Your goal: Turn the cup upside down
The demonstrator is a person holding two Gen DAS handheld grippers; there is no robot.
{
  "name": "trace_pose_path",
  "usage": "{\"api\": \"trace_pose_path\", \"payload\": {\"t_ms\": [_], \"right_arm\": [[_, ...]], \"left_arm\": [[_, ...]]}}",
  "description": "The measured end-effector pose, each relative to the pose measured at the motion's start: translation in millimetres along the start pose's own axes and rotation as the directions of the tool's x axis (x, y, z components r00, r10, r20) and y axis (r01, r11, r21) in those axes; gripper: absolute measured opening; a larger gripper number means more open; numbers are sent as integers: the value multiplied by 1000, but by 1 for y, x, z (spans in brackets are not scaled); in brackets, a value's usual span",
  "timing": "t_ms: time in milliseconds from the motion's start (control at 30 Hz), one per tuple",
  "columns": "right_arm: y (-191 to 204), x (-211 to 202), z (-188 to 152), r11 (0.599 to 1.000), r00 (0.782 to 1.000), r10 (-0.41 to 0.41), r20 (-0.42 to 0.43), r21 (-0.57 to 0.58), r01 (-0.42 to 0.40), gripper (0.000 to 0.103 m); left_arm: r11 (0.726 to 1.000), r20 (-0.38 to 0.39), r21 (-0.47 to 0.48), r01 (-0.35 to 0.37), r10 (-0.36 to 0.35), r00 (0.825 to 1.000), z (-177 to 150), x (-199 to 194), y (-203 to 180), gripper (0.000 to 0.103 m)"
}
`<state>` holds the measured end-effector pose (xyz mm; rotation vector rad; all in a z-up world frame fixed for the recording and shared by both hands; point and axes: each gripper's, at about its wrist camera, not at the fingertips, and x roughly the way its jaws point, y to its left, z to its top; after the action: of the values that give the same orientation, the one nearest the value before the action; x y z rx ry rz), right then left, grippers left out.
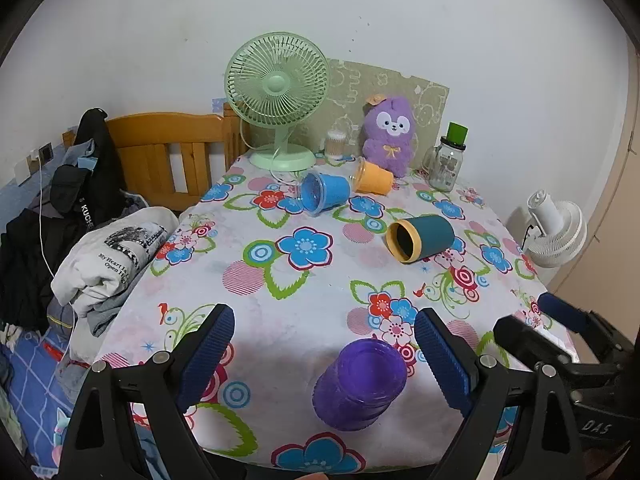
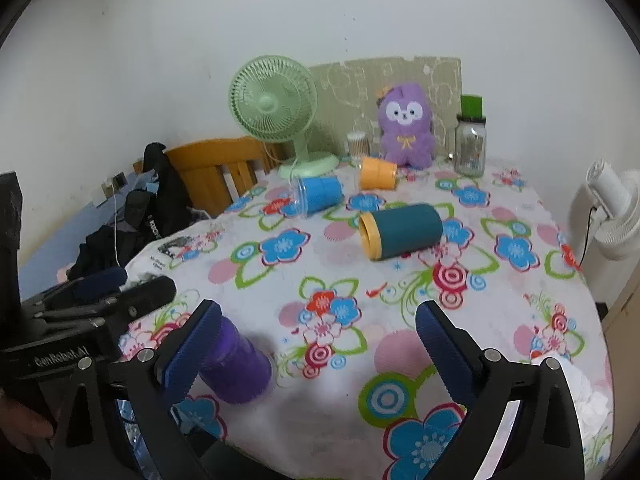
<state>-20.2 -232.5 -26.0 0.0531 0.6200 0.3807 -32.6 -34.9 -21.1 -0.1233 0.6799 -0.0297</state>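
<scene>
Floral tablecloth (image 1: 304,292) bearing inverted purple cup (image 1: 358,384); left gripper (image 1: 324,344) and right gripper (image 2: 318,336) spread wide, grasping nothing.

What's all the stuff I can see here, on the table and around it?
Purple cup: 1, upside down, table's near edge.
Teal cup: 1, yellow rim, on its side, mid-table.
Blue cup: 1, on its side, by the green fan.
Orange cup: 1, on its side, before the plush.
Desk fan: 1, green, far side.
Plush toy: 1, purple.
Glass jar: 1, green lid.
Cotton-swab tub: 1, clear.
White fan: 1, right of table.
Clothes: pile, left.
Left gripper: jaws open.
Right gripper: jaws open.
</scene>
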Motion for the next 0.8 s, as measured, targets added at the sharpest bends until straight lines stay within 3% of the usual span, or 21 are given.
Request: {"api": "trace_pose_path", "payload": {"t_ms": [800], "right_arm": [[33,-11,14,1000,1000,-16,5,-26,16,100]], "left_arm": [[1000,56,4,-20,19,998,4,-18,14,98]]}}
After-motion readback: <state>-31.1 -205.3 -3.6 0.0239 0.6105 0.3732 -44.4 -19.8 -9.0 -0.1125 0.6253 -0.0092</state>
